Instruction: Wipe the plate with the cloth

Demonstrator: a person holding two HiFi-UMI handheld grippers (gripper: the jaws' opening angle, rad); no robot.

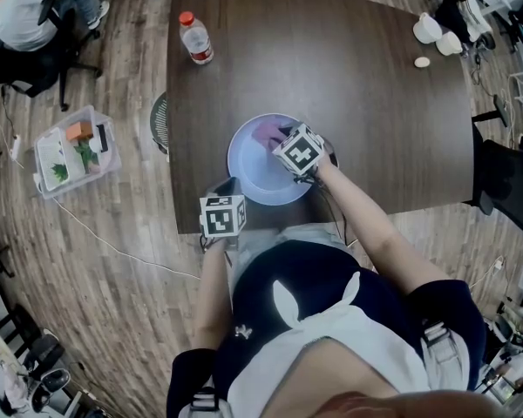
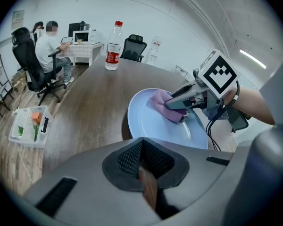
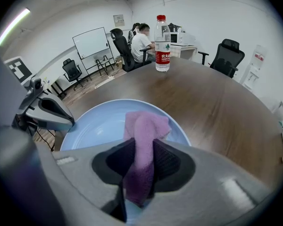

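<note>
plate (image 1: 244, 181): light blue, laid on the counter (image 1: 357, 85) near its front edge
cloth (image 3: 146, 126): purple, bunched, pressed onto the plate's far right part
right tongs (image 3: 140, 168): pinched on the cloth
left tongs (image 2: 141, 149): pressed together, nothing held, set at the plate's near rim
bottle (image 1: 195, 38): upright, well apart from the plate

cloth (image 1: 266, 131) half hidden under right gripper (image 1: 280, 138); plate (image 3: 99, 121) near rim hidden
</note>
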